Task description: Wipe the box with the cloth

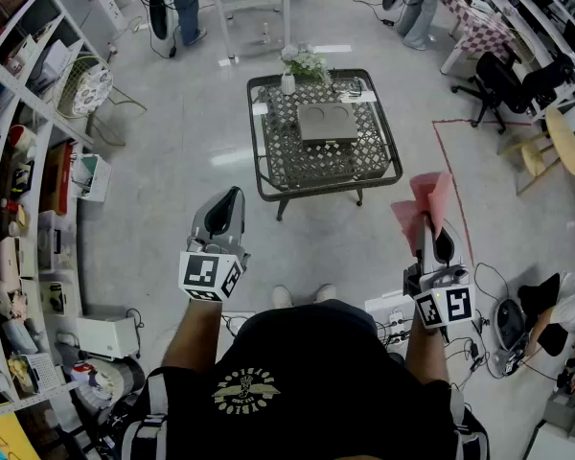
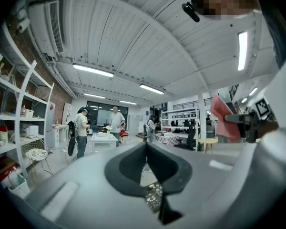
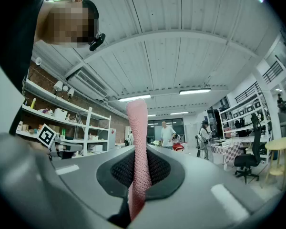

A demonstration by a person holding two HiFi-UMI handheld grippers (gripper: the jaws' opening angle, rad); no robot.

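Person: black short-sleeved T-shirt point(image 1: 307, 372), gold emblem on chest; pale shoes point(image 1: 282, 296). Left gripper point(image 1: 235, 194): grey shell, black jaw pads, white cube point(image 1: 211, 276) with black square markers. Right gripper point(image 1: 428, 221): same grey build, same marker cube point(image 1: 446, 307).

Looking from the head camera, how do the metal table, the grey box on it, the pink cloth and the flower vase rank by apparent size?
1. table
2. box and cloth: they look alike, and the cloth is nearer the camera, so I leave them unranked
3. flower vase
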